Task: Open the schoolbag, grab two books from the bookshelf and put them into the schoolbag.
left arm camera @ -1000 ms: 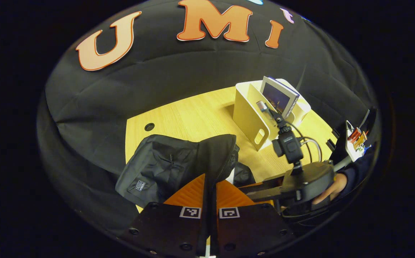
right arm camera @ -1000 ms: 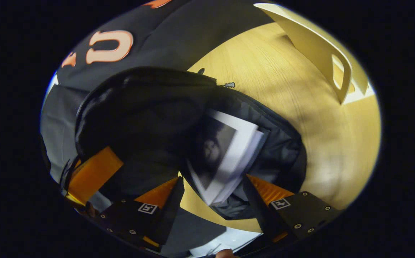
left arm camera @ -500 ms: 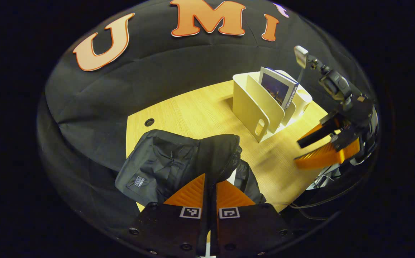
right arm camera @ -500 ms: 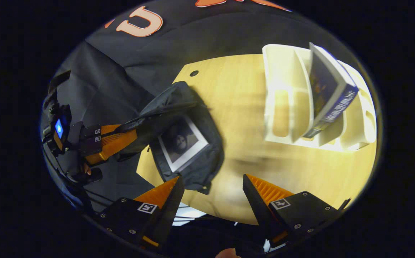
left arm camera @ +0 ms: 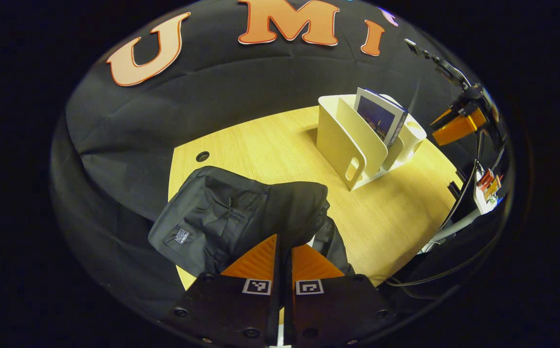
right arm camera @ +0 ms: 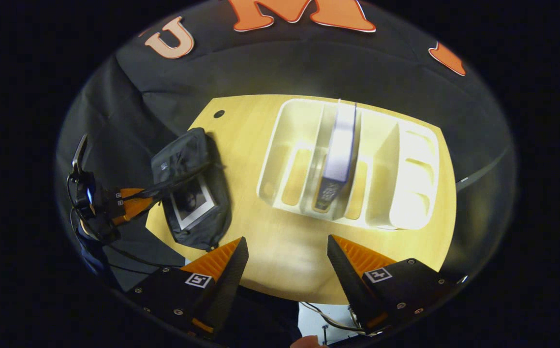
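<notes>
Wooden tabletop (right arm camera: pixel 285 251) lies under both tools. Left gripper (left arm camera: pixel 284 251) is clamped on the flap of the black schoolbag (left arm camera: pixel 241 217), holding it open over a book (right arm camera: pixel 190 203) inside. Right gripper (right arm camera: pixel 287 251), jaws spread wide and empty, hangs above the cream bookshelf (right arm camera: pixel 405 193), where one blue book (right arm camera: pixel 340 145) stands upright.

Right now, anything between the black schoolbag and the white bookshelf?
Nothing: bare wooden tabletop separates the black schoolbag and white bookshelf in the right gripper view.

Black schoolbag (left arm camera: pixel 231 212), cream bookshelf (right arm camera: pixel 405 164), dark-blue-covered book (left arm camera: pixel 379 121), light wood-grain table (left arm camera: pixel 270 150), orange ribbed fingers (right arm camera: pixel 357 256)
</notes>
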`<state>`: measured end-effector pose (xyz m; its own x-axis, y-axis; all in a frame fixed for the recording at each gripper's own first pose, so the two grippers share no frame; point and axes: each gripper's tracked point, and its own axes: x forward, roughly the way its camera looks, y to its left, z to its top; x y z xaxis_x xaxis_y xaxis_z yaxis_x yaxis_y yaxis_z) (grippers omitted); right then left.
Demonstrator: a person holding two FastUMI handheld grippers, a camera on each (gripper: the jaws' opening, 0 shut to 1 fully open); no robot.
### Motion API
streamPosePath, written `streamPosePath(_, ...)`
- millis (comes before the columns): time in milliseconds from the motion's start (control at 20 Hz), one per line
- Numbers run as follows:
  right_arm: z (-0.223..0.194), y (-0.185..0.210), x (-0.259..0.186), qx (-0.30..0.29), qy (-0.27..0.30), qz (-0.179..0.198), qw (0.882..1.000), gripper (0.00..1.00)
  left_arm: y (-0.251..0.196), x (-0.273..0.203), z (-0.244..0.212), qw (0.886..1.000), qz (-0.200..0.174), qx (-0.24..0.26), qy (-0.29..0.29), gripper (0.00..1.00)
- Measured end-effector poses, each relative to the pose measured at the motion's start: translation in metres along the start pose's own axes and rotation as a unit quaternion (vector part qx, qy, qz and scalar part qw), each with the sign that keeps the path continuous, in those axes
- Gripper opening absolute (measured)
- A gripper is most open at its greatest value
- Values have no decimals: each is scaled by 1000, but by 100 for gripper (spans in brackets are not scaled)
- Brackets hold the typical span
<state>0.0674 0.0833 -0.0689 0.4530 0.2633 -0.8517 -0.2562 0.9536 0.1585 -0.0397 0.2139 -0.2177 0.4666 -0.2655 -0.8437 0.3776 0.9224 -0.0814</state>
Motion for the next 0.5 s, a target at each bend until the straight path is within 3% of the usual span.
streamPosePath(250,52,-34,2,13,-3,-13,1000,98,0,2,1,1000,2,-7,11,5)
streamPosePath(500,90,-55,38,33,22,-21,999,99,4,1,5,1000,12,-13,20,5)
